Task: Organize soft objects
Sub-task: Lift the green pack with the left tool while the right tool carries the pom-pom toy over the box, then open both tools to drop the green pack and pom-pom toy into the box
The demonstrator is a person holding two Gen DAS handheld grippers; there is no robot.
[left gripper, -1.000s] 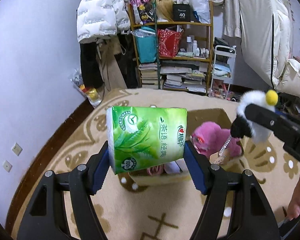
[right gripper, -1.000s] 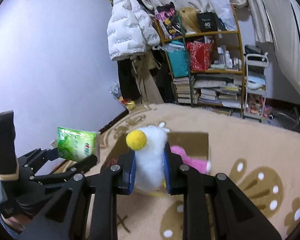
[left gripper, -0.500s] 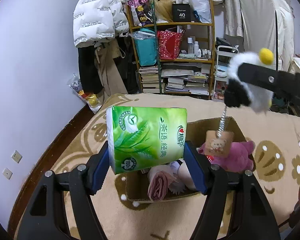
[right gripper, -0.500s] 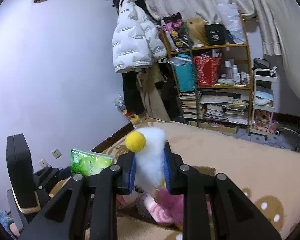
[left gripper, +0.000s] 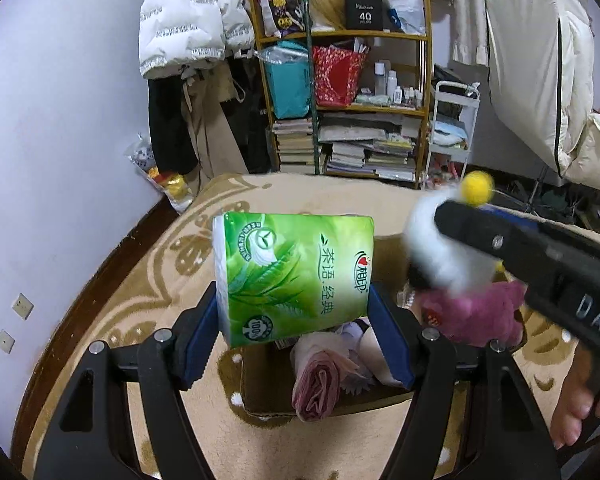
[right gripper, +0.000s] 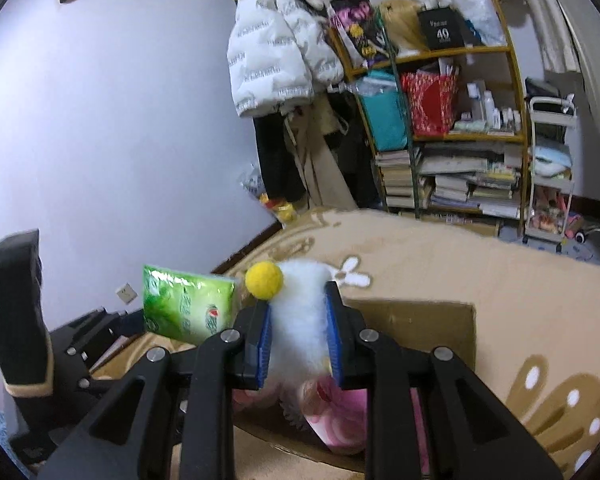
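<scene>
Your left gripper (left gripper: 294, 316) pinches a green tissue pack (left gripper: 296, 276) by its two sides, blue pads flat against the wrapper; the pack hangs upright over the near-left part of the cardboard box (left gripper: 260, 396). Your right gripper (right gripper: 298, 344) clamps a white plush (right gripper: 300, 320) with a yellow pompom (right gripper: 264, 280), jaws squeezed narrow into the fur; it hangs above the box's right half, blurred in the left view (left gripper: 444, 248). Inside the box lie a magenta plush (left gripper: 472, 316), a rolled pink cloth (left gripper: 318, 388) and pale soft items that you cannot identify. The box sits on a beige rug (left gripper: 140, 288) with brown floral motifs. Behind the rug stand a shelf (left gripper: 352, 104) of books and bags, a white cart (left gripper: 454, 128) and a hanging white jacket (left gripper: 184, 20). Bare toes (left gripper: 576, 408) show at the lower right.
</scene>
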